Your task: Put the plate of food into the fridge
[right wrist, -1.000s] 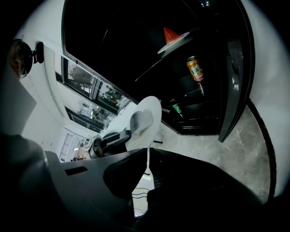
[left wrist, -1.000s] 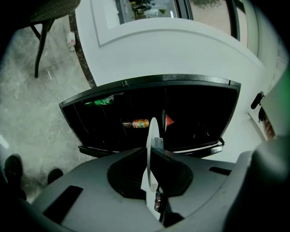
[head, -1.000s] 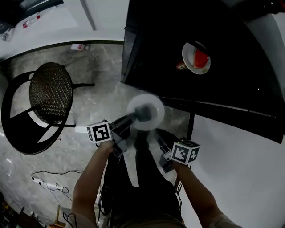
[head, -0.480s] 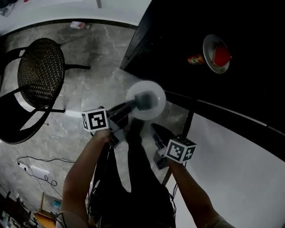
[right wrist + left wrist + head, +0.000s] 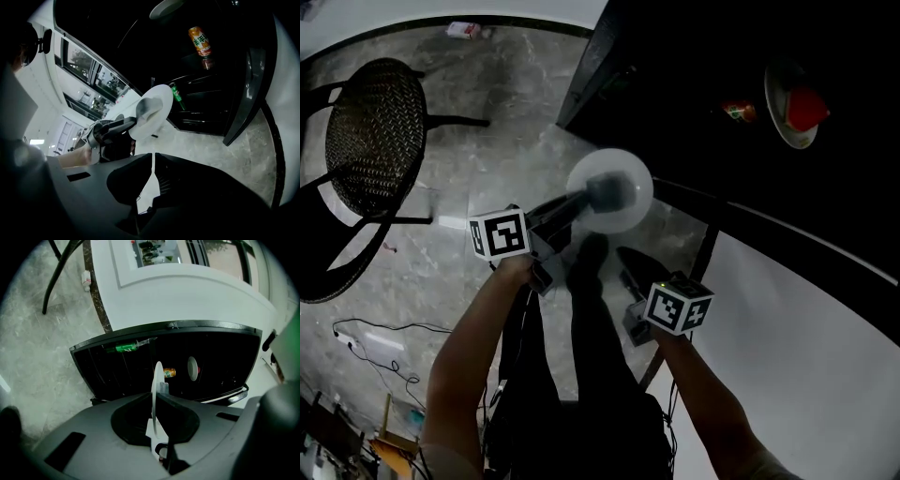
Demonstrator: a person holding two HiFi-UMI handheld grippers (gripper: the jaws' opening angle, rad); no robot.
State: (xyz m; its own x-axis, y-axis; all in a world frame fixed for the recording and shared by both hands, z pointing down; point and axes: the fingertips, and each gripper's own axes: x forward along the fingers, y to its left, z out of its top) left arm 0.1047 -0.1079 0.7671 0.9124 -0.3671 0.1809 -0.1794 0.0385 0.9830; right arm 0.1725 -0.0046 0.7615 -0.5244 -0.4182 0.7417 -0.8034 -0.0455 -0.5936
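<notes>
Against the frame a second back, the open fridge (image 5: pixel 675 84) and the plate of red food (image 5: pixel 795 111) on its shelf have slid rightward in the head view. That plate already sits inside, near an orange can (image 5: pixel 199 41). A second white plate (image 5: pixel 637 187), with no food showing on it, hangs outside the opening. The left gripper (image 5: pixel 157 390) pinches its rim, jaws nearly together. The right gripper (image 5: pixel 151 164) is closed on nothing.

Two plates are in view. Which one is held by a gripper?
The white plate, pinched at its edge by the left gripper; the other plate, with red food, lies inside the fridge.
</notes>
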